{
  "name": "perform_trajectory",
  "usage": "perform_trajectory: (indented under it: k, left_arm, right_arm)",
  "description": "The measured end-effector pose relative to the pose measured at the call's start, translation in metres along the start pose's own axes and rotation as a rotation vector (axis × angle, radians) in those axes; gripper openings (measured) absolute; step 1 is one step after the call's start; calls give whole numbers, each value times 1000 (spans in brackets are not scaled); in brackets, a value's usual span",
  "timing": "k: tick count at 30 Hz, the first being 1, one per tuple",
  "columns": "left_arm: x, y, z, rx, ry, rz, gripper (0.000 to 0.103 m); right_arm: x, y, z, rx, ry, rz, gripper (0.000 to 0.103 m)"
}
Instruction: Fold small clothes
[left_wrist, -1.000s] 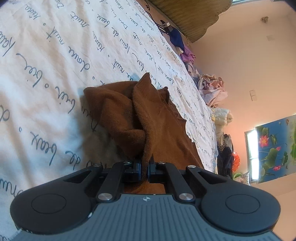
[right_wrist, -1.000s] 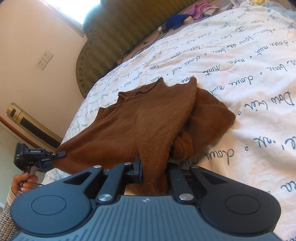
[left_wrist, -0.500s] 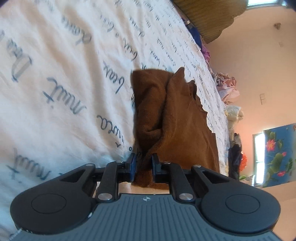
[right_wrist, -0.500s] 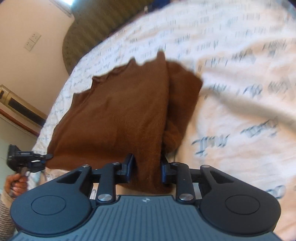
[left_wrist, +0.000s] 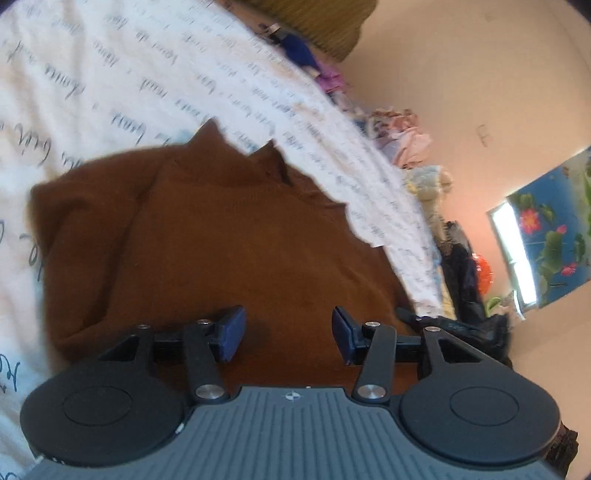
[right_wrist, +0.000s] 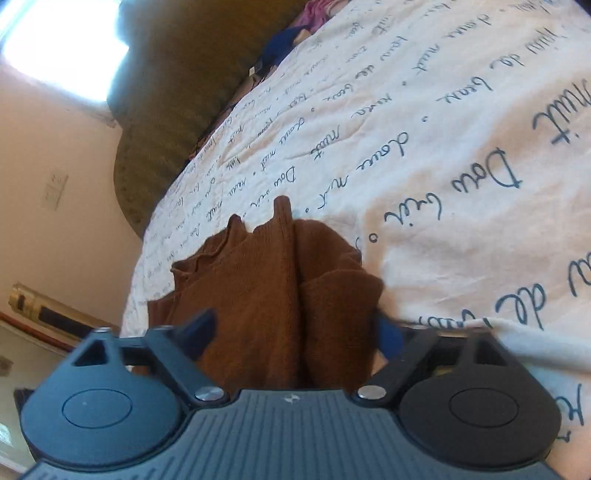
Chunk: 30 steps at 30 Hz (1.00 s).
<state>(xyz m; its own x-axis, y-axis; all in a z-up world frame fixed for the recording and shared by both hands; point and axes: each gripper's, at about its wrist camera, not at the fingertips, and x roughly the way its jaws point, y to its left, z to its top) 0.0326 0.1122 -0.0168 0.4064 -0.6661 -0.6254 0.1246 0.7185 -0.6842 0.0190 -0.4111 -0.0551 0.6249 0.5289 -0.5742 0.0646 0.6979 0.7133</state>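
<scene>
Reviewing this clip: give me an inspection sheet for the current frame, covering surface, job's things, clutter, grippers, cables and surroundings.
Surface: bed sheet, white with dark script lettering, lightly creased.
Job's things: brown sweater lying on the sheet, partly folded, one side doubled over.
Clutter: pile of clothes along the far edge of the bed; a blue garment near the headboard.
Grippers: left gripper jaws apart over the sweater, gripping nothing; right gripper jaws wide apart with sweater fabric between them, not clamped.
Cables: dark cord near the headboard, blurred.
Surroundings: olive headboard, peach walls, lotus picture.
</scene>
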Motion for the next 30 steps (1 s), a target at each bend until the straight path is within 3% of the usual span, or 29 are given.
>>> perform_trajectory:
  k: [1, 2, 3, 4, 5, 7, 9, 10, 11, 12, 13, 16, 17, 19, 22, 24, 30]
  left_arm:
    - [5, 14, -1, -40, -2, 7, 38]
    - [5, 28, -2, -79, -10, 7, 18]
    - [3, 41, -4, -118, -21, 22, 11]
    - [-1, 57, -8, -171, -42, -26, 11]
    - [-5, 68, -13, -213, -44, -74, 11]
    - [-24, 72, -19, -197, -66, -68, 11]
    - [-47, 73, -24, -186, -109, -73, 21]
    - [-58, 77, -25, -219, -126, -111, 53]
    - [-64, 79, -26, -246, -141, -163, 83]
    - [-68, 78, -27, -255, -160, -200, 94]
    - [-74, 72, -27, -239, -188, -186, 103]
    - [-75, 43, -25, -138, -193, 44, 103]
    - [-74, 39, -27, -129, -186, 62, 103]
    - [-76, 33, -33, -125, -180, 79, 103]
    - [-81, 24, -41, -50, -202, 191, 103]
    - [-80, 24, -43, -23, -190, 237, 103]
    - [-70, 32, -48, -14, -171, 250, 103]
  right_arm:
    - [2, 6, -1, -31, 10, -56, 13]
    - [2, 11, -1, -61, 3, -71, 13]
    - [-1, 13, -1, -90, 2, -90, 13]
    - [0, 15, -1, -126, 11, -133, 14]
    - [3, 17, -1, -179, 23, -179, 22]
    - [0, 14, 2, -171, 23, -182, 36]
    - [-15, 30, 0, -206, -28, -254, 55]
    - [-23, 47, -5, -283, -67, -298, 68]
    - [-29, 64, -12, -341, -103, -307, 73]
    - [-33, 79, -19, -382, -118, -280, 74]
    - [-31, 90, -27, -413, -106, -245, 73]
    - [-5, 120, -54, -486, -68, -195, 76]
    - [10, 124, -61, -504, -37, -212, 84]
    - [48, 123, -75, -562, 72, -319, 89]
    - [62, 142, -91, -670, 26, -418, 97]
    - [65, 158, -87, -642, 31, -380, 97]
    - [90, 233, -90, -671, 23, -249, 97]
